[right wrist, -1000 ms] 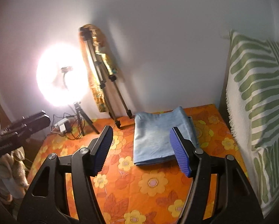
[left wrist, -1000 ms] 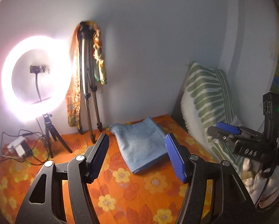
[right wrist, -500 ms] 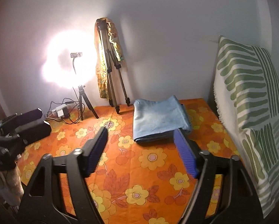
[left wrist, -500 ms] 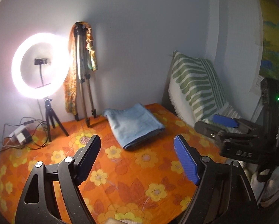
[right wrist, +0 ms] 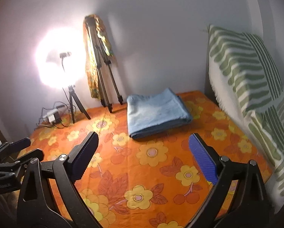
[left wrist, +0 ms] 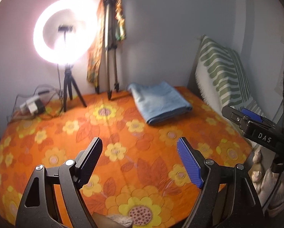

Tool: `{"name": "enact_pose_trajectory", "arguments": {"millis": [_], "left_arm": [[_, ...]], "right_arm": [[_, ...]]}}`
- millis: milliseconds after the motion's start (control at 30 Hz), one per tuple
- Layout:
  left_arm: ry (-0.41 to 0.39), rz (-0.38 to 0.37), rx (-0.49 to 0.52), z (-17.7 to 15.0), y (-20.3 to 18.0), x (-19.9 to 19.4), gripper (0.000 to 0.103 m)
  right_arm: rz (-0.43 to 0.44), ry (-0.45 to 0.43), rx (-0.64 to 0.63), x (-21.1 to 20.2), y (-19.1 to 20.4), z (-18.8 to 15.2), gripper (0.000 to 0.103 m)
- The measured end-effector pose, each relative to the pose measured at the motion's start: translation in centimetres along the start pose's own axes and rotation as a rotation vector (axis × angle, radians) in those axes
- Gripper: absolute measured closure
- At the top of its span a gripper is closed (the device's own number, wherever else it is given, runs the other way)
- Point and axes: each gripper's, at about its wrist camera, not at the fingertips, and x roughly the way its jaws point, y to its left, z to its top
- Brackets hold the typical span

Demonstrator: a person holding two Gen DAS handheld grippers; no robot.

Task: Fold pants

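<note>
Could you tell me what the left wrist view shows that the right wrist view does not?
Only the left wrist view shows the right gripper marked DAS, and the ring light as a clear ring. Only the right wrist view shows the left gripper at its left edge. Both show the folded blue pants, the orange floral sheet, the tripod and the striped pillow.

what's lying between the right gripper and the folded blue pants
Nothing: in the right wrist view, only bare orange flowered bedspread lies between the open right gripper and the folded blue pants.
</note>
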Motion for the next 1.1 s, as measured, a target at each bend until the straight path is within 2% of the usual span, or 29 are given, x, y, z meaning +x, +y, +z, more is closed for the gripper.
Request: {"name": "enact_pose_trajectory", "arguments": {"millis": [200, 367, 1100], "left_arm": [[0.047, 0.004, -0.02, -1.5, 1.0, 2.2, 0.022], [0.082, -0.018, -0.021, -1.8, 0.6, 3.6, 0.022], [0.063, -0.014, 0.004, -2.0, -0.3, 3.3, 0.022]], "right_arm": [[-0.006, 0.072, -0.01, 2.0, 0.2, -1.6, 0.005], [-0.06, 0.01, -0.067, 1.7, 0.8, -2.1, 0.005], [-0.045, 0.045, -0.048, 3.4, 0.1, -2.4, 0.005]]}}
